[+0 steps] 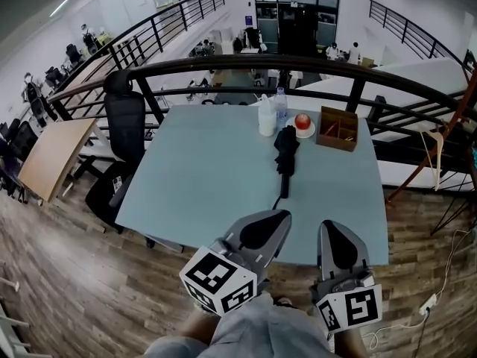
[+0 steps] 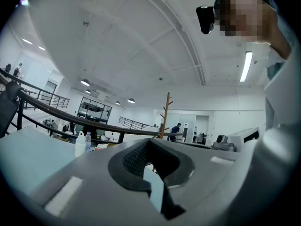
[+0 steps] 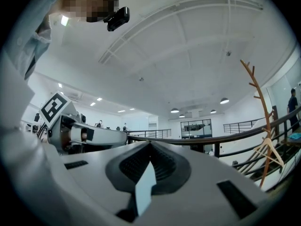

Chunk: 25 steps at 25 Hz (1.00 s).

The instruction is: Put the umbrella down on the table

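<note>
A black folded umbrella [image 1: 285, 151] lies flat on the pale blue-grey table [image 1: 201, 170], right of centre, with its strap end pointing toward me. Neither gripper touches it. My left gripper [image 1: 277, 218] hovers at the table's near edge, just short of the umbrella's strap, with its jaws shut and nothing between them. My right gripper [image 1: 333, 227] hangs beside it on the right, also shut and empty. In the left gripper view the left gripper [image 2: 149, 142] points level, its jaws meeting in a ridge. The right gripper view shows the right gripper [image 3: 150, 145] the same way.
Behind the umbrella stand a white bottle [image 1: 267, 116], a clear water bottle [image 1: 281, 104], a red apple [image 1: 302, 121] on a white plate and a wooden box [image 1: 337, 128]. A black office chair [image 1: 123, 118] stands at the table's left. A dark railing [image 1: 246, 62] runs behind.
</note>
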Tool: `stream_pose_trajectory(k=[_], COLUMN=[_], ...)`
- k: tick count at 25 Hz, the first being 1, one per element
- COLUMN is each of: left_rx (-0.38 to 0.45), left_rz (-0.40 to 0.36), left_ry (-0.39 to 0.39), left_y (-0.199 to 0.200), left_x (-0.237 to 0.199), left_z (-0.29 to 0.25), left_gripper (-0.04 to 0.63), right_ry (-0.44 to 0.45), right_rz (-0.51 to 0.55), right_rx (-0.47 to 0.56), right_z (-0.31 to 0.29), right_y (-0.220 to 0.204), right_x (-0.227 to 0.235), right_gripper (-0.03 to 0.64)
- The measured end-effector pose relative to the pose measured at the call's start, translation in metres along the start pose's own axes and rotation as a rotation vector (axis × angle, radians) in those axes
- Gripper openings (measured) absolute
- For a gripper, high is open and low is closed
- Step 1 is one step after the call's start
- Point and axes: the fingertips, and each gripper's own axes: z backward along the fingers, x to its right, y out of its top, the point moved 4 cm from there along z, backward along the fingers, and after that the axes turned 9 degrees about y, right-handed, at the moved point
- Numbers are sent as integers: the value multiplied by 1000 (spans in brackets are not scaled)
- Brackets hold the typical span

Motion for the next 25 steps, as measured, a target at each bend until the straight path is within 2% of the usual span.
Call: stream_pose_trajectory(k=[25], left_rx=[-17], left_rz=[-15], left_ry=[-17], left_y=[-3], left_x=[9], left_z=[-7], left_gripper=[5], right_ry=[11], right_rz=[0], right_rx=[-3], right_z=[3], right_y=[-2], right_x=[5], right_gripper=[-5])
